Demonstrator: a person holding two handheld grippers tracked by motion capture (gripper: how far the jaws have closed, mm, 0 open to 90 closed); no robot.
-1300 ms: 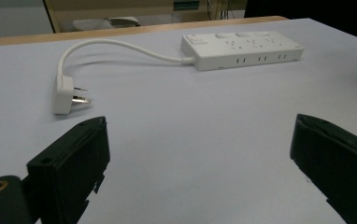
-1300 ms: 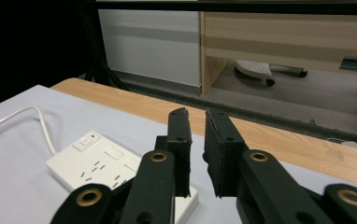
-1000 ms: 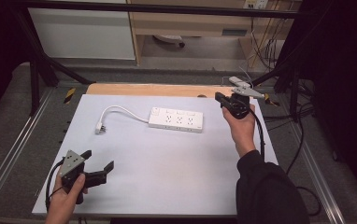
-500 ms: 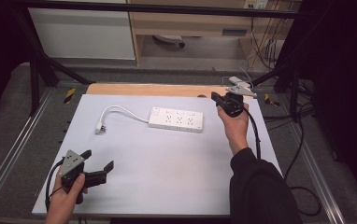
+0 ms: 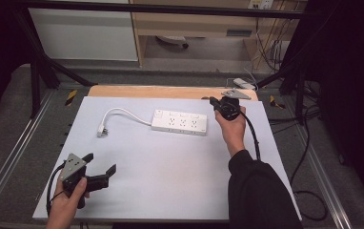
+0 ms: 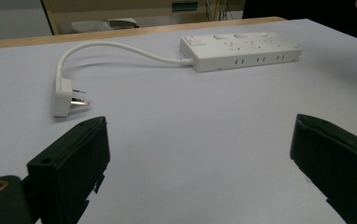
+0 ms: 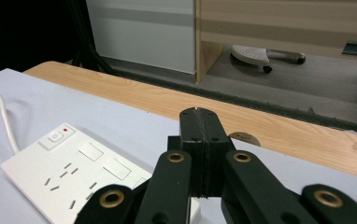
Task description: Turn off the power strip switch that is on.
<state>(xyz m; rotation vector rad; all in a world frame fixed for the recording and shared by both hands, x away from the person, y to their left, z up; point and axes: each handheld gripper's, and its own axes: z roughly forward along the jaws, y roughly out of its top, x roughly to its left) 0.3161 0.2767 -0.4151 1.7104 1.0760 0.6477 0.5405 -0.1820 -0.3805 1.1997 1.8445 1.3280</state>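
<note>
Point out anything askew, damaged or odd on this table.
Nothing stands out. The white power strip lies flat and intact, slightly angled to the table edge. Its cord curves to the plug, which lies on its side, unplugged. No spills or damage are visible.

A white table (image 5: 170, 181) bears a white power strip (image 5: 179, 122).

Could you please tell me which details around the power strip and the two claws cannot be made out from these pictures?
- Power strip: near end hidden behind the shut right claw, right gripper view.
- Plug: prongs too small, high view.
- Left claw: jaw tips cut off by the bottom edge, left gripper view.
</note>
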